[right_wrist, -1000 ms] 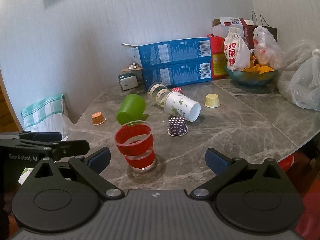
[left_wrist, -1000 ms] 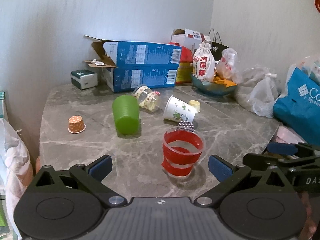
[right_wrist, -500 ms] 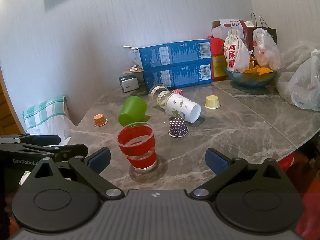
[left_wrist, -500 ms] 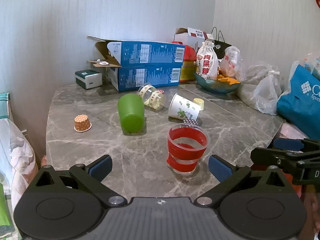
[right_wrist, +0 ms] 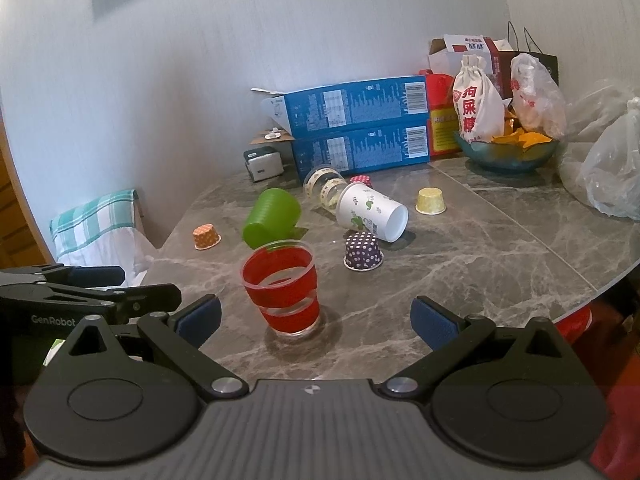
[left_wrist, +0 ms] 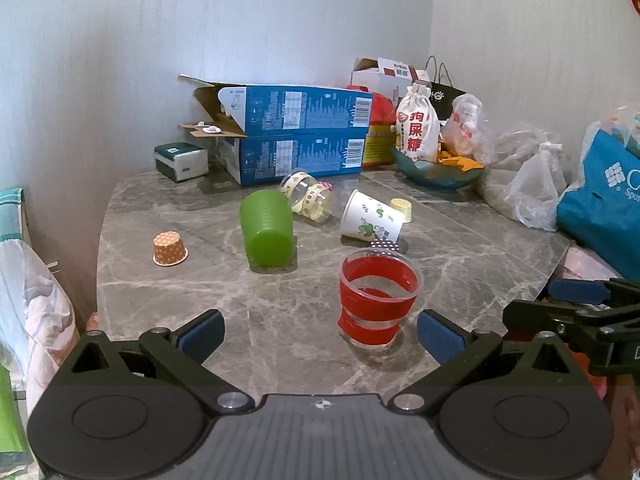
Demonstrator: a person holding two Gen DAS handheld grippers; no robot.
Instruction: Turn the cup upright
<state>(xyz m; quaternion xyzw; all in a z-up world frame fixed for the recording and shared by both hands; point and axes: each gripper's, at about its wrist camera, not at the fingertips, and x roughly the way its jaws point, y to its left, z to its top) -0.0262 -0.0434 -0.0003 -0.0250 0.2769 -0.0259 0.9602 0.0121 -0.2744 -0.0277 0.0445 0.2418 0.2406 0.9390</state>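
A clear cup with red bands (left_wrist: 378, 298) stands upright near the table's front edge, also in the right wrist view (right_wrist: 282, 288). Behind it a green cup (left_wrist: 266, 228) (right_wrist: 272, 216), a white paper cup with green leaves (left_wrist: 372, 220) (right_wrist: 372, 212) and a clear printed cup (left_wrist: 308, 196) (right_wrist: 324, 184) lie on their sides. My left gripper (left_wrist: 320, 334) is open and empty, just in front of the red cup. My right gripper (right_wrist: 316, 318) is open and empty, also just short of it.
Small paper liners sit upside down: orange (left_wrist: 170, 244), purple dotted (right_wrist: 363, 251), yellow (right_wrist: 431, 201). Two blue boxes (left_wrist: 296, 136), a white cloth bag (left_wrist: 416, 128), a teal bowl (right_wrist: 508, 154) and plastic bags (left_wrist: 536, 188) crowd the back and right. The marble table (left_wrist: 200, 292) ends near both grippers.
Both grippers have drawn back a little from the table and stayed open. The red cup stands where it was.
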